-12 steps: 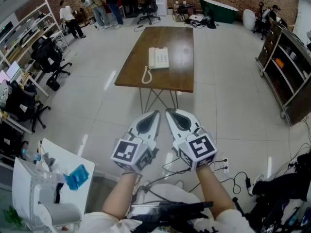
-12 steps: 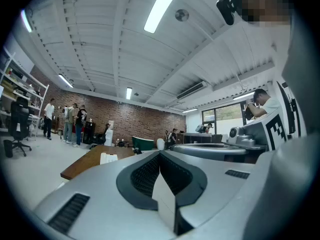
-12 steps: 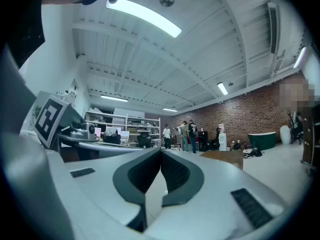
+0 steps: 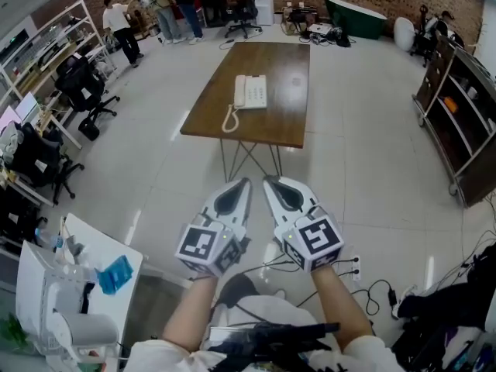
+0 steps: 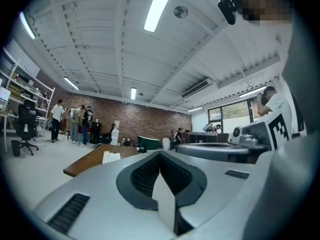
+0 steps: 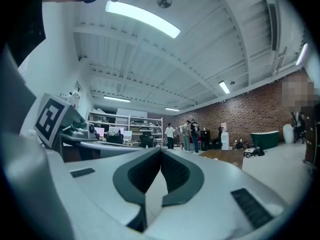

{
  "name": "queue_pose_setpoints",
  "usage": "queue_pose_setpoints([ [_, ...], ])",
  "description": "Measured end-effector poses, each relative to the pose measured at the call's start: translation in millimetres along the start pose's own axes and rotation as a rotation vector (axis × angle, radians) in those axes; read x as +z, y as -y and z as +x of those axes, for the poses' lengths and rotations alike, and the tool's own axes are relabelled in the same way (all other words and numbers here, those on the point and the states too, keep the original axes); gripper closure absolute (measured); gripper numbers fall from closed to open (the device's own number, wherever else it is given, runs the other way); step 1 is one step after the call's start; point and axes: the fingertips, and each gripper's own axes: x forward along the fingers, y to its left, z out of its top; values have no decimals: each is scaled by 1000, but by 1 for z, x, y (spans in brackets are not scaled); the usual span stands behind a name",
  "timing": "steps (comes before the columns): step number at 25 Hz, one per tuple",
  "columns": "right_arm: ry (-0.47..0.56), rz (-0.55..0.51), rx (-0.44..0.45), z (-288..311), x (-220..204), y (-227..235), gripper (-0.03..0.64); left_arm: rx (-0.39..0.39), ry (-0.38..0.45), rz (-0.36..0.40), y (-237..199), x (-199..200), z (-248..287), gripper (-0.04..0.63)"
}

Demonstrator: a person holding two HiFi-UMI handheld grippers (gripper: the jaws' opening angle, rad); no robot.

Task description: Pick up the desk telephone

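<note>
Jaws on both grippers are pressed fully together with nothing between them. In the head view the left gripper [image 4: 243, 182] and the right gripper [image 4: 269, 180] sit side by side at the lower centre of the frame. Their tips are near each other and aim up the frame toward the table, and each marker cube faces the camera above a bare forearm.

A pale tiled floor [image 4: 364, 169] fills most of the frame. At the upper centre stands a brown wooden table [image 4: 283, 115] on thin metal legs, well apart from the grippers. A dark shelving unit [image 4: 457, 130] runs along the right edge, and a white rack [image 4: 50, 41] lines the upper left, with black office chairs [image 4: 81, 91] in front of it. A white desk [image 4: 97, 242] occupies the lower left corner. Several people [image 4: 163, 10] stand at the upper left by the brick wall.

The white desk telephone [image 4: 251, 92] lies flat on the left half of the table. Its coiled cord [image 4: 229, 121] trails down toward the table's near left edge. A blue cloth [image 4: 116, 274] rests on the white desk.
</note>
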Motion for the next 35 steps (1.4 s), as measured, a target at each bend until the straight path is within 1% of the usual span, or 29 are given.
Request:
queue_pose_setpoints([
  [6,-4,2,11,7,-5,9,617,-1,5,5,-3,-8,10,588],
  [12,-29,3,2,24,-14,25,615,-1,1,-2,-14,-18,30,588],
  [21,-49,-9,-12,63,-20,55,617,-10,1,-20,-47,-27,73,588],
  [24,-64,-11,-13,78,-21,67,615,-7,-23,-46,-58,-29,88,588],
  [31,-90,2,-32,117,-26,88,615,-32,-45,-74,-90,-36,119,588],
  [35,-102,-3,-48,144,-24,97,616,-47,-35,-90,-114,-33,138,588],
])
